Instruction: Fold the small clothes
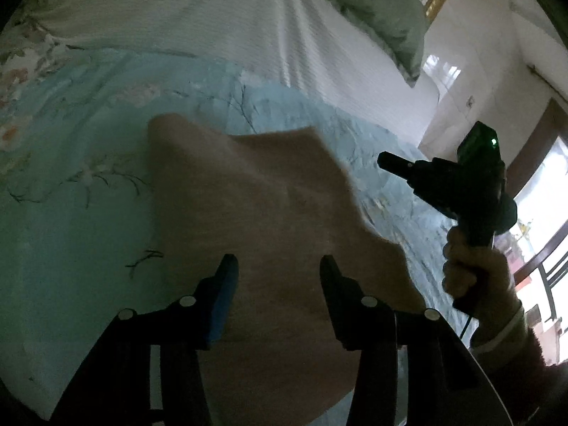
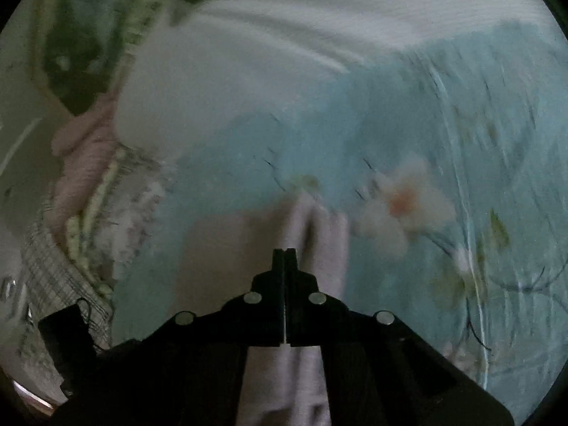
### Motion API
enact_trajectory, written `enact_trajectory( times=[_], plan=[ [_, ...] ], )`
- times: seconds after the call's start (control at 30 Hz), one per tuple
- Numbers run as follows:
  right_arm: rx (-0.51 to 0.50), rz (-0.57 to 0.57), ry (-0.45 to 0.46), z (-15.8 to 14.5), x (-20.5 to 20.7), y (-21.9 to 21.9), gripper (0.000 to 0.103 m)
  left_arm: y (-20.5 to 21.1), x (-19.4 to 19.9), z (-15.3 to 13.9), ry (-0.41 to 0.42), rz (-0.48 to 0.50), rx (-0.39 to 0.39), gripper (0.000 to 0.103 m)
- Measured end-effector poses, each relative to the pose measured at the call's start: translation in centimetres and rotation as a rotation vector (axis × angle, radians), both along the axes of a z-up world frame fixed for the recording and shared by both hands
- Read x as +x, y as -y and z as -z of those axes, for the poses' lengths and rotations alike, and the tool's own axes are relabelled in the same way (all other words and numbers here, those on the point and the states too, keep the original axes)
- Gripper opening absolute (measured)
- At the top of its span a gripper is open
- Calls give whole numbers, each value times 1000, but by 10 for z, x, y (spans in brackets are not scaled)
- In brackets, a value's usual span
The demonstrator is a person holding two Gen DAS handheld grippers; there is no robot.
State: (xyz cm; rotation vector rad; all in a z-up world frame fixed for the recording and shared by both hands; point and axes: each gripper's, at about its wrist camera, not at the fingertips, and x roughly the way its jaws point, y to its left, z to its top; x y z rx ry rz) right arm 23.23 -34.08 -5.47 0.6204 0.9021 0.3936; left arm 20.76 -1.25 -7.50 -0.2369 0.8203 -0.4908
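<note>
A small pale pink cloth (image 1: 255,206) lies on the light blue floral bedsheet (image 1: 71,184). My left gripper (image 1: 278,266) is open just above the cloth's near part, with nothing between its fingers. My right gripper (image 1: 385,161) shows in the left wrist view, held in a hand above the bed to the right of the cloth. In the right wrist view my right gripper (image 2: 285,251) has its fingers pressed together over the pink cloth (image 2: 319,245); I cannot tell whether cloth is pinched between them. That view is blurred.
A white ribbed cover (image 1: 213,17) lies across the far part of the bed, with a green pillow (image 1: 383,14) at the far right. A pile of pink and checked clothes (image 2: 88,220) lies left in the right wrist view. A window (image 1: 543,220) is at the right.
</note>
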Motion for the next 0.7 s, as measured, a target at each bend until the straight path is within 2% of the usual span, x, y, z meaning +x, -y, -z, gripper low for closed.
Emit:
enact_trajectory(
  times=[0.13, 0.17, 0.2, 0.27, 0.37, 0.43, 0.47, 0.5, 0.57, 0.63, 0.7],
  plan=[
    [18, -21, 53, -10, -14, -11, 5, 7, 7, 15, -49, -6, 0, 41],
    [7, -38, 81, -18, -17, -17, 14, 5, 6, 15, -47, -8, -5, 41],
    [-1, -56, 100, -23, -16, -25, 34, 3, 5, 15, -45, -8, -9, 41],
    [-36, -98, 129, -31, -15, -40, 56, 2, 4, 14, -46, -8, -12, 41],
    [-85, -124, 76, -21, -1, -56, 56, 1, 2, 12, -44, -5, -8, 41],
    [-97, -134, 14, -3, 7, -59, 49, 0, 3, 11, -43, -5, -7, 41],
    [-85, -142, -23, 6, 11, -60, 35, 0, 3, 11, -42, -6, -7, 41],
    [-46, -158, -63, 17, 15, -62, 13, -1, 3, 11, -42, -5, -8, 41],
    [-20, -146, -39, 11, 10, -60, 11, -2, 3, 11, -40, -3, -6, 41],
    [52, -114, 51, -13, -2, -46, 8, -1, 3, 10, -41, -1, 6, 41],
    [59, -72, 112, -29, -14, -31, 7, -1, 2, 5, -33, 2, 11, 41]
  ],
)
